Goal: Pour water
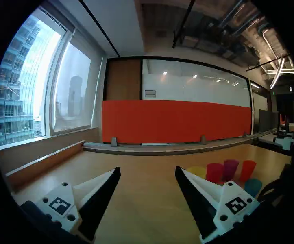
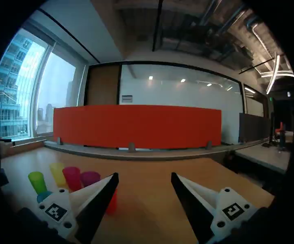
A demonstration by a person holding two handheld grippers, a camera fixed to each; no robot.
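Several coloured plastic cups stand clustered on the wooden table [image 1: 147,203]. In the left gripper view they sit to the right: a yellow cup [image 1: 197,171], a pink cup [image 1: 214,171], a purple cup [image 1: 230,168], an orange cup [image 1: 248,170] and a teal cup [image 1: 253,186]. My left gripper [image 1: 147,171] is open and holds nothing. In the right gripper view the cups lie to the left: green cup [image 2: 38,181], yellow cup [image 2: 58,173], pink cup [image 2: 72,177], purple cup [image 2: 90,177]. An orange cup [image 2: 112,202] is partly hidden behind one finger. My right gripper [image 2: 144,175] is open and holds nothing.
An orange divider panel [image 1: 175,121] runs along the table's far edge, with a glass wall behind it. Large windows [image 1: 25,97] line the left side. Another desk [image 2: 264,156] stands beyond the table's right edge.
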